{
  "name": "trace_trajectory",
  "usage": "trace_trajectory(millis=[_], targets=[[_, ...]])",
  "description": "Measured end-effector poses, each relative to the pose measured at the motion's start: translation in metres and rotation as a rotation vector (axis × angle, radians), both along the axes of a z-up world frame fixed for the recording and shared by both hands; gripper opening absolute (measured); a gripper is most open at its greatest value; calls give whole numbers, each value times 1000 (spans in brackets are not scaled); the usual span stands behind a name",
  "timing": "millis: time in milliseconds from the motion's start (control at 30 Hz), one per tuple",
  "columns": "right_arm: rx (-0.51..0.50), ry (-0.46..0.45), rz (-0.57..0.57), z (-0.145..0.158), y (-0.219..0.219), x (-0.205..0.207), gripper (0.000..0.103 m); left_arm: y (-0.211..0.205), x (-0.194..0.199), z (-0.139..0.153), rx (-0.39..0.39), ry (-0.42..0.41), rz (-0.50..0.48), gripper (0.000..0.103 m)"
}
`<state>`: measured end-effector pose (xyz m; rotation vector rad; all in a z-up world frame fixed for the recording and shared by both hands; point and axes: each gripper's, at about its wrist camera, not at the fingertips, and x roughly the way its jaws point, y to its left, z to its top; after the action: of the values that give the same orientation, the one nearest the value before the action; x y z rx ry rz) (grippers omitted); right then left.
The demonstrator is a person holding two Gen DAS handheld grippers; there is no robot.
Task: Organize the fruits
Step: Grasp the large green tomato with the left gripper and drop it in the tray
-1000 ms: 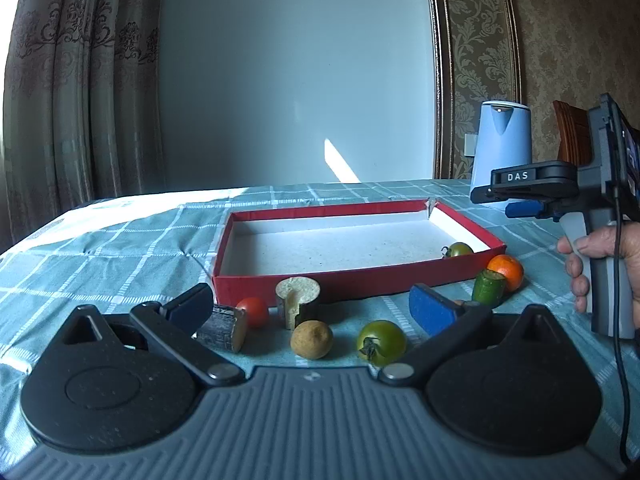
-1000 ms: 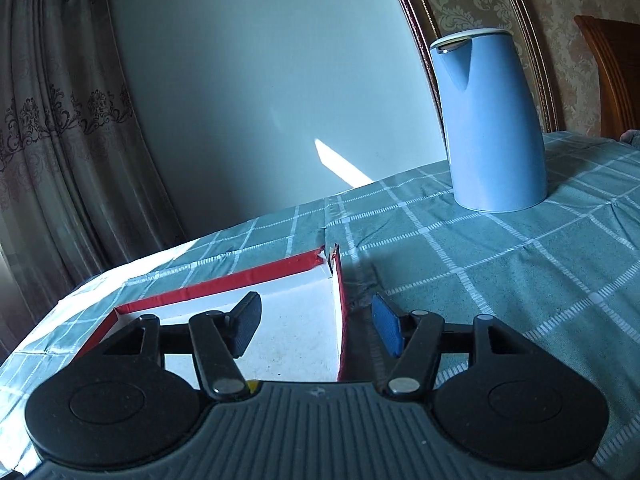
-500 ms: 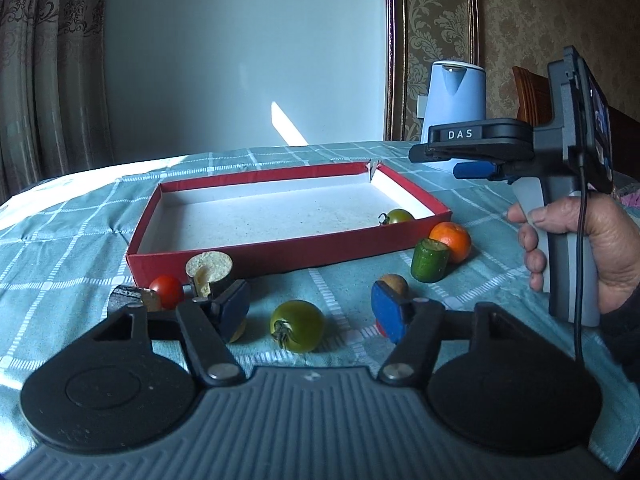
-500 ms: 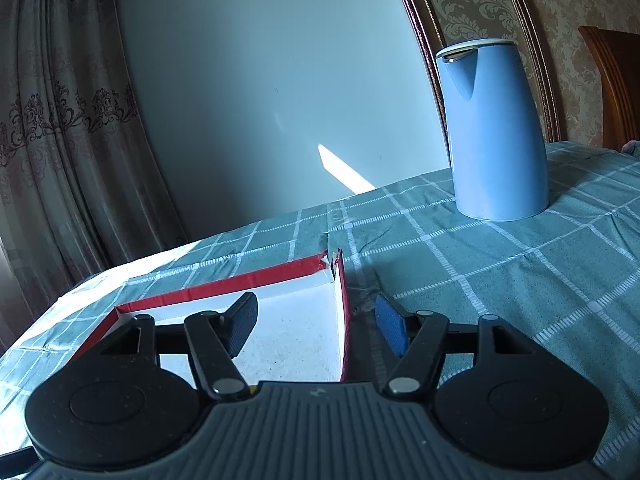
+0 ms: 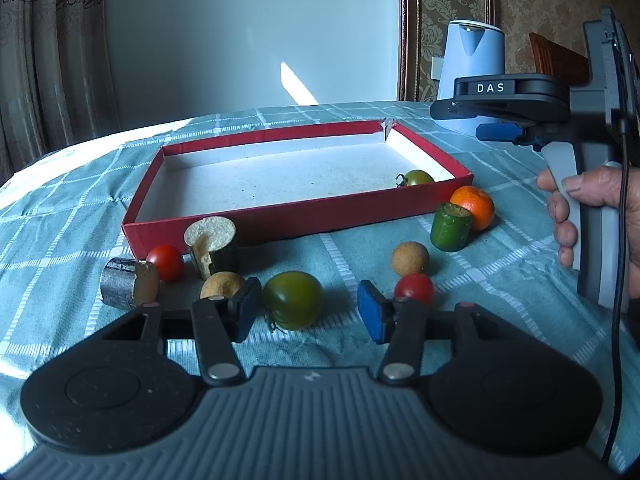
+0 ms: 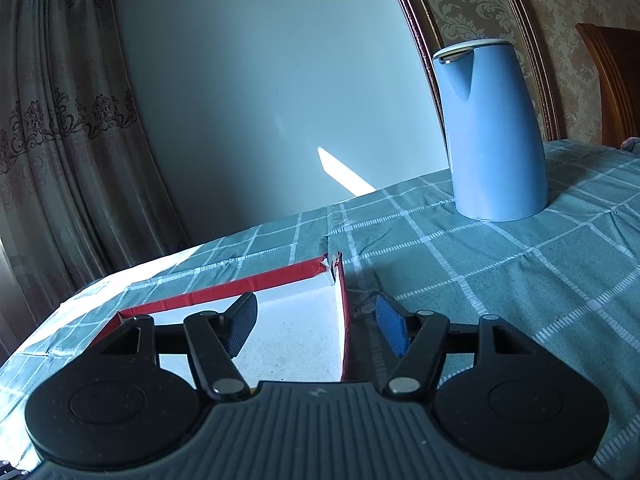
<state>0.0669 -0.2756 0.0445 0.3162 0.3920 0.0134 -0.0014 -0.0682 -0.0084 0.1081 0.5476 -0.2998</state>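
Fruits lie loose on the cloth [image 5: 500, 264] along the near wall of the red tray [image 5: 280, 216], with a single green tomato [image 5: 418, 178] already inside at its near right corner. Directly before the left gripper [image 5: 306, 314] sits a larger green tomato [image 5: 294, 299], on the cloth a little short of the tray's near wall, lodged between the two spread fingers and close against the left one; the gripper is released and grips nothing. This fruit is round, stem turned toward the gripper, so no long axis governs the approach. A red tomato [image 5: 414, 289] lies just behind the right pad [image 5: 372, 318], and a tan ball [image 5: 222, 285] just behind the left finger. The right gripper [image 6: 316, 326] hangs over the tray's right wall, fingers apart and empty, well away from the loose fruit. Judgement: the left gripper is the nearer, and closing on the green tomato appears to be the step in hand; both crowding neighbours risk being nudged.
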Motion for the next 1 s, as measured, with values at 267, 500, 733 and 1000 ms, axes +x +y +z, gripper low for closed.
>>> trace_trajectory(millis=[267,500,733,1000], targets=[[18,6,-6,-1,-3,1,65,-1,1,0,13,-1,15,45],[32,9,6,-2,-3,1,66,1,-3,1,11,-21,26,35],[40,2,5,-2,-3,0,71,-3,-2,0,48,-15,43,34],[47,0,6,-3,-5,0,71,-3,-2,0,51,-22,51,30]])
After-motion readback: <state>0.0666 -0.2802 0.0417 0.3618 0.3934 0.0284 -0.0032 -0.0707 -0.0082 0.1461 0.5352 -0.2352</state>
